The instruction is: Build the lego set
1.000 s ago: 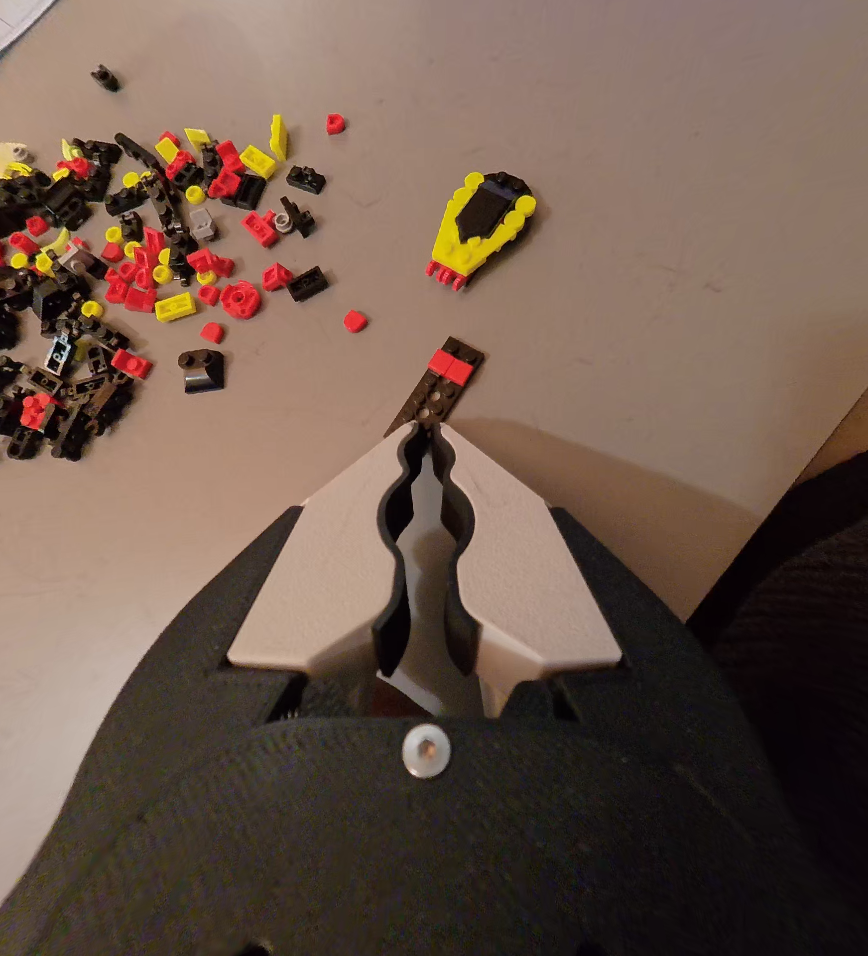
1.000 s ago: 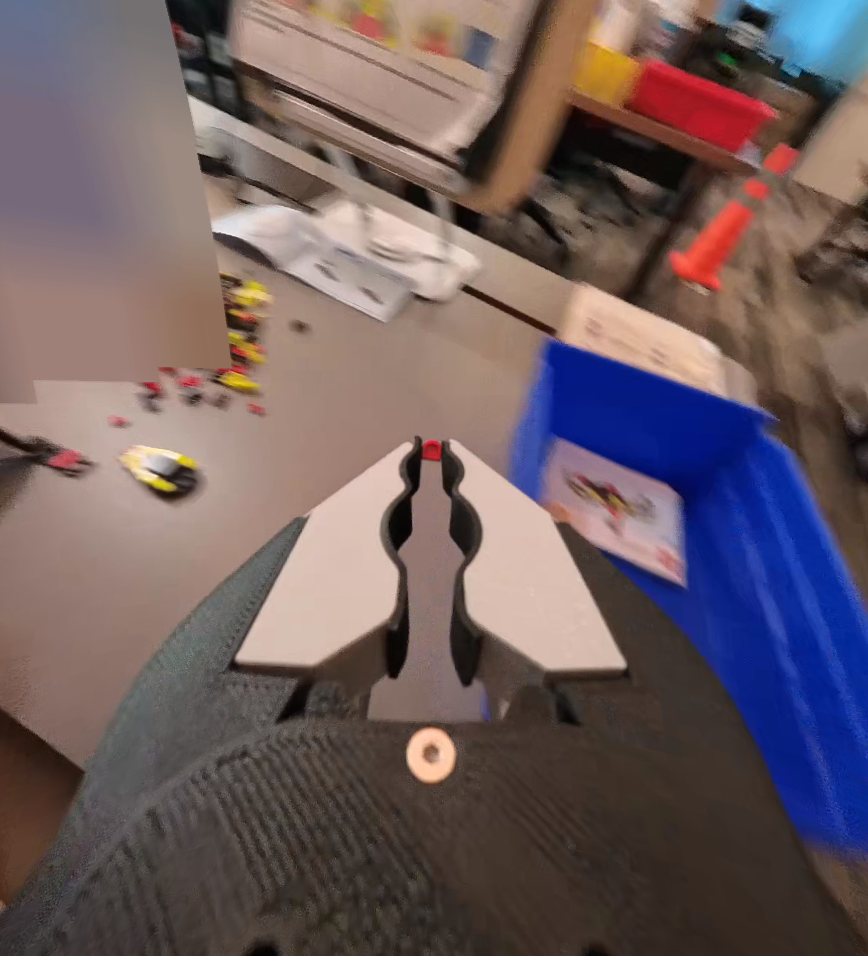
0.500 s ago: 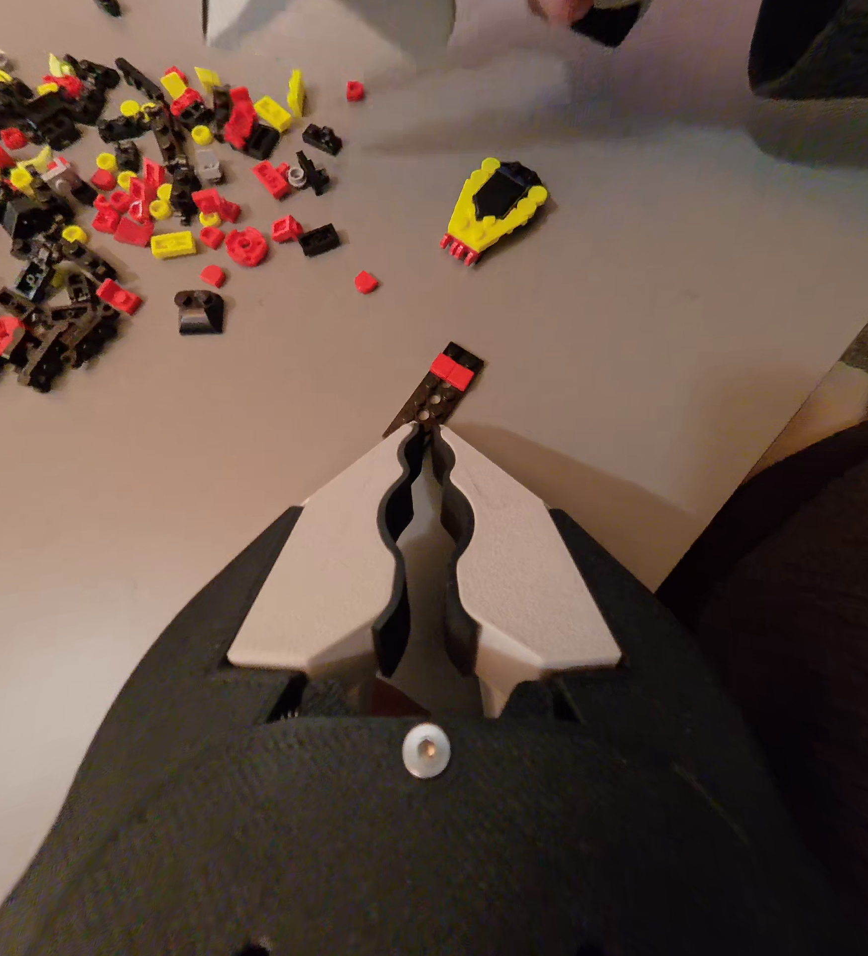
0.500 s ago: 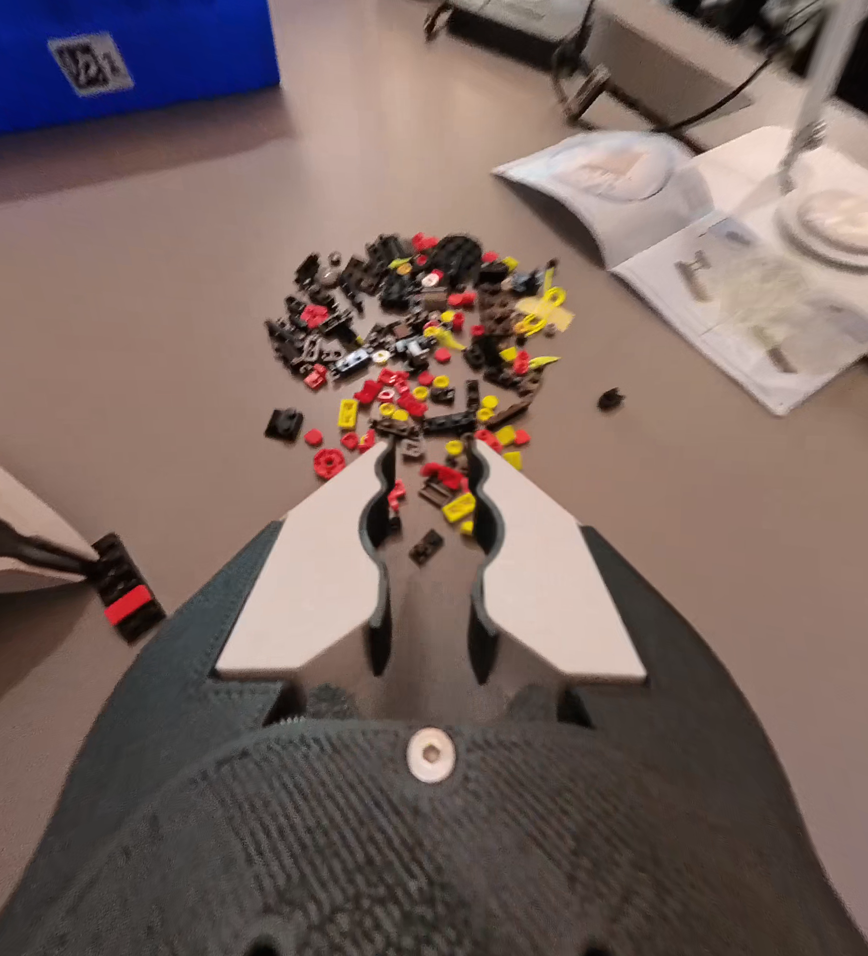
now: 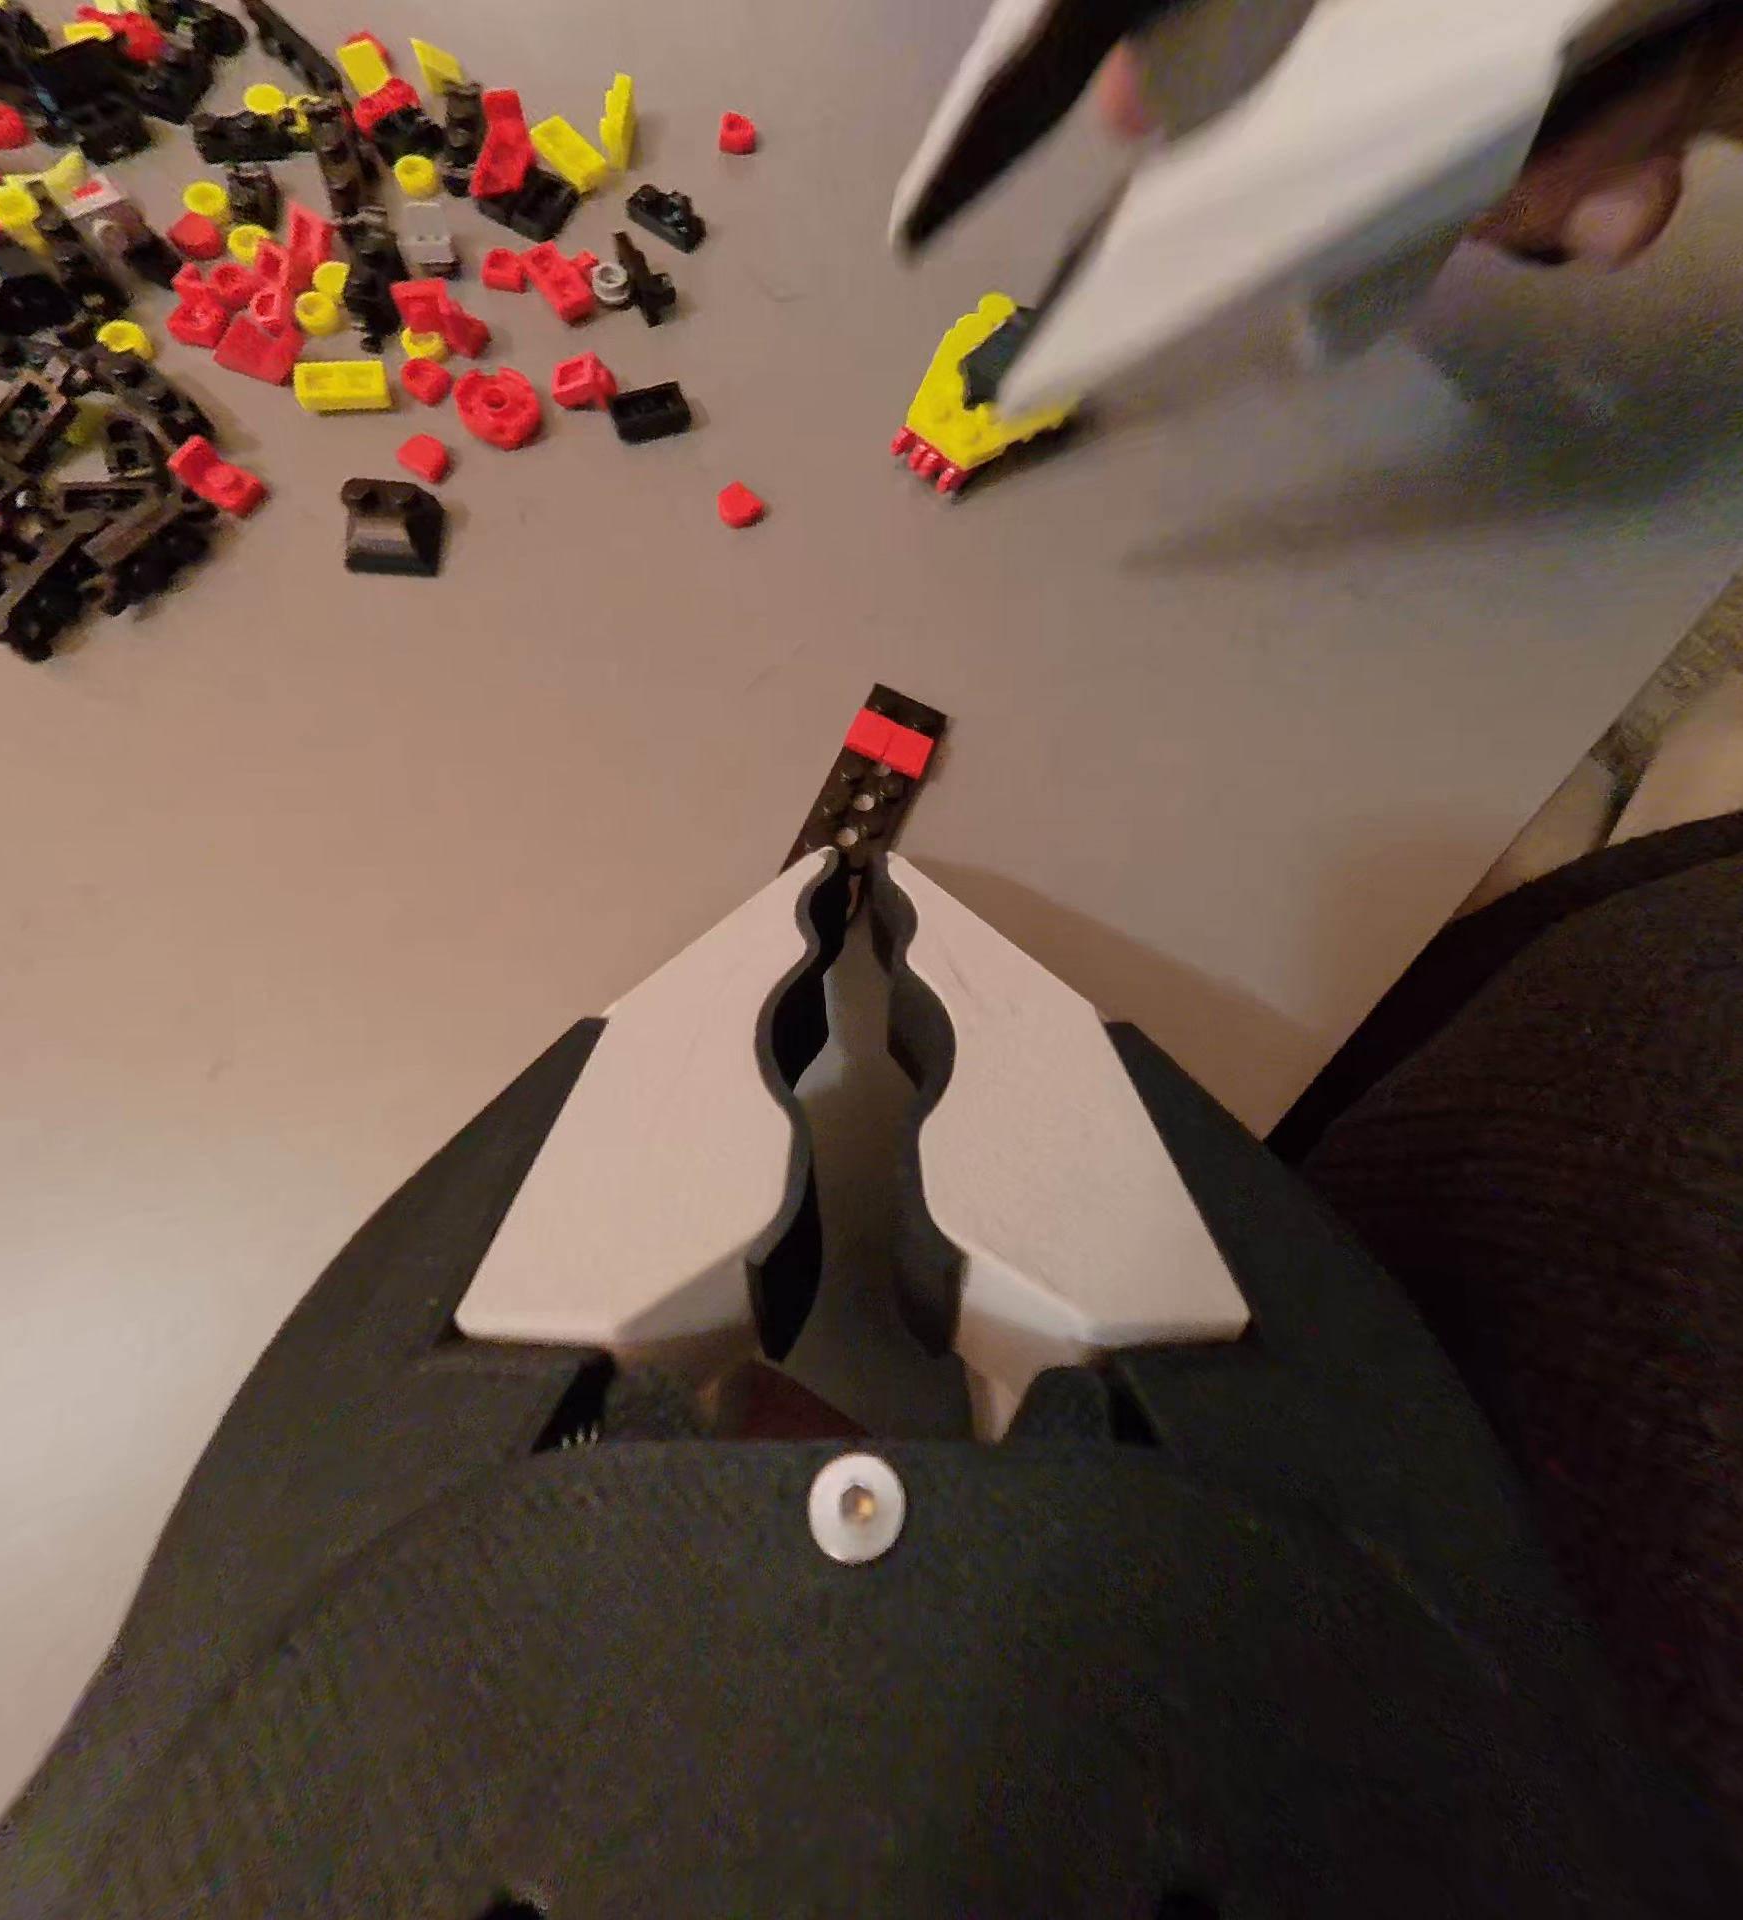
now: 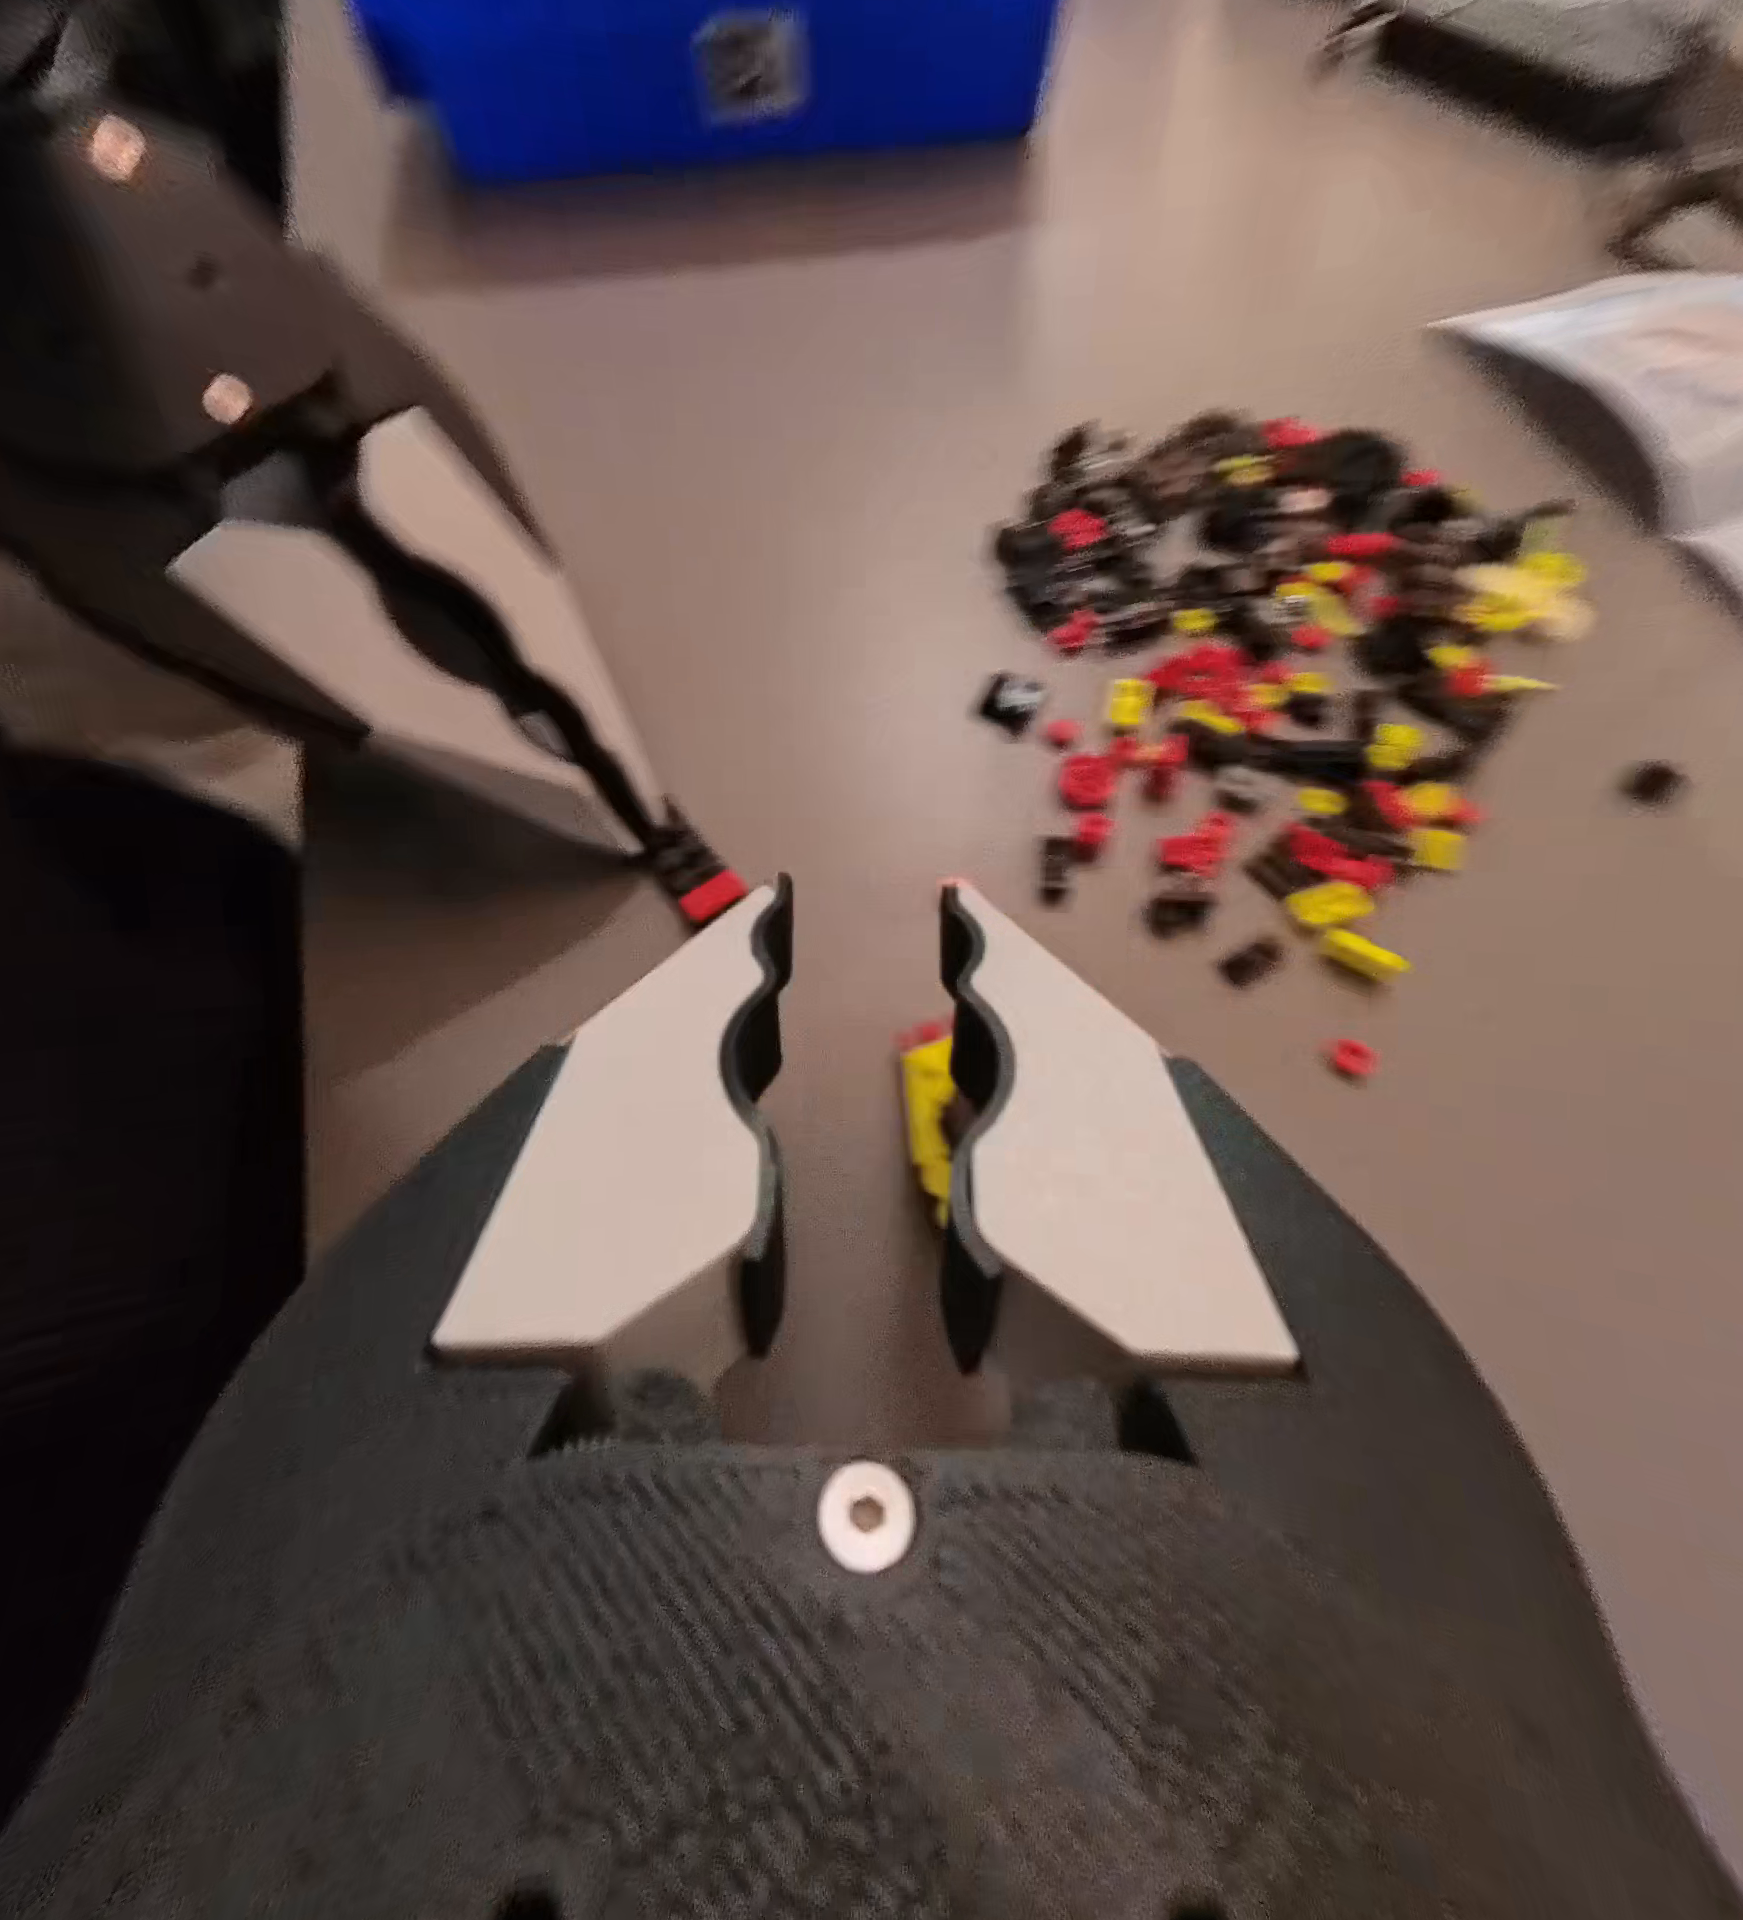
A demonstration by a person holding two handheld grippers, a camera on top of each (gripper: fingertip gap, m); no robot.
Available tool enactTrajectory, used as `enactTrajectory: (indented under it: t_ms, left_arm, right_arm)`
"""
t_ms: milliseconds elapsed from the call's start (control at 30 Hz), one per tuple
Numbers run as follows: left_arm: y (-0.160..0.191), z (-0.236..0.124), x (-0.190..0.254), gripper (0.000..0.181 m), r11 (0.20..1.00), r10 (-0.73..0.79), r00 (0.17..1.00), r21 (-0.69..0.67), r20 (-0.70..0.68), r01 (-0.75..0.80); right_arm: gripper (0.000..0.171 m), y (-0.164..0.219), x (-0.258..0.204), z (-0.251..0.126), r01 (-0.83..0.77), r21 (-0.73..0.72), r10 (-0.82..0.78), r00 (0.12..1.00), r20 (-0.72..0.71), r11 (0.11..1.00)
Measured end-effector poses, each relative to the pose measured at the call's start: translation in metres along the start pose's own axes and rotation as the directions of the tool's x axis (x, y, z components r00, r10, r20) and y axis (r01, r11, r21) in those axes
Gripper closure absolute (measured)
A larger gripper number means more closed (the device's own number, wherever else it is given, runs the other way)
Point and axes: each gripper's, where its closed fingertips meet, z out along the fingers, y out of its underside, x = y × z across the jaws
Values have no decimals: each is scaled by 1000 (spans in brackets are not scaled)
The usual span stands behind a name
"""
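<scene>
My left gripper [image 5: 851,857] is shut on the near end of a long black plate with two red tiles [image 5: 872,774] and holds it low over the table [image 5: 327,935]. It also shows in the right wrist view [image 6: 685,868], gripped by the left gripper [image 6: 638,831]. My right gripper [image 6: 865,904] is open with nothing between its pads. It hovers over the yellow and black assembly with red prongs [image 6: 924,1112]. In the left wrist view, the right gripper [image 5: 960,301] is blurred above that assembly [image 5: 960,416]. A pile of loose red, yellow and black pieces [image 5: 223,291] lies at the left.
A blue bin [image 6: 701,83] stands at the far table edge. An open instruction booklet [image 6: 1677,384] lies at the right. A person's dark sleeve [image 5: 1594,1247] is at the right of the left wrist view, by the table edge [image 5: 1573,769]. Spacing between my two grippers at the tips: around 9 cm.
My right gripper swung in from the blue bin side, opened, and the small red piece is no longer at its tips; it now hovers over the yellow assembly. My left gripper kept hold of the black plate.
</scene>
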Motion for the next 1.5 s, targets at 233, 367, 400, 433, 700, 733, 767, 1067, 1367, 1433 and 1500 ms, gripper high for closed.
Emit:
enactTrajectory:
  t_ms: [233, 367, 400, 433, 700, 733, 767, 1067, 1367, 1433, 1500]
  left_arm:
    - [-1, 1, 5, 177, 999, 50, 999, -7, -19, -50]
    - [-5, -2, 4, 178, 1000, 11, 999, 13, -46, -11]
    - [-9, -3, 6, 177, 999, 2, 998, 35, -59, 0]
    - [-12, -4, 9, 177, 999, -7, 997, 52, -79, 12]
    - [-4, 4, 16, 178, 1000, 0, 996, -3, -85, 0]
    - [-4, 4, 16, 178, 1000, -3, 996, -4, -89, 2]
    - [-4, 4, 16, 178, 1000, -4, 996, -4, -93, 3]
    - [-3, 3, 16, 181, 1000, -20, 995, -14, -98, 19]
    - [-1, 1, 18, 181, 991, -128, 977, -53, -171, 120]
    - [-1, 1, 17, 181, 991, -128, 979, -59, -161, 120]
    - [0, 1, 16, 180, 992, -116, 984, -69, -138, 108]
  right_arm:
    - [147, 30, -46, 39, 240, -144, -223, 966, 128, 960]
    - [157, 30, -47, 39, 186, -142, -166, 976, 142, 972]
    - [157, 30, -49, 38, 155, -149, -131, 978, 161, 977]
    - [157, 30, -50, 38, 126, -155, -99, 980, 172, 980]
    - [151, 28, -53, 38, 160, -144, -132, 973, 187, 977]
    - [150, 28, -53, 39, 188, -140, -160, 969, 189, 972]
    - [148, 29, -53, 40, 226, -139, -196, 959, 203, 964]
    - [157, 31, -59, 38, 232, -140, -177, 929, 324, 963]
    - [157, 32, -61, 43, 244, -171, -188, 939, 290, 955]
    - [157, 32, -61, 43, 249, -178, -191, 937, 291, 952]
    - [157, 32, -61, 43, 255, -178, -198, 937, 287, 950]
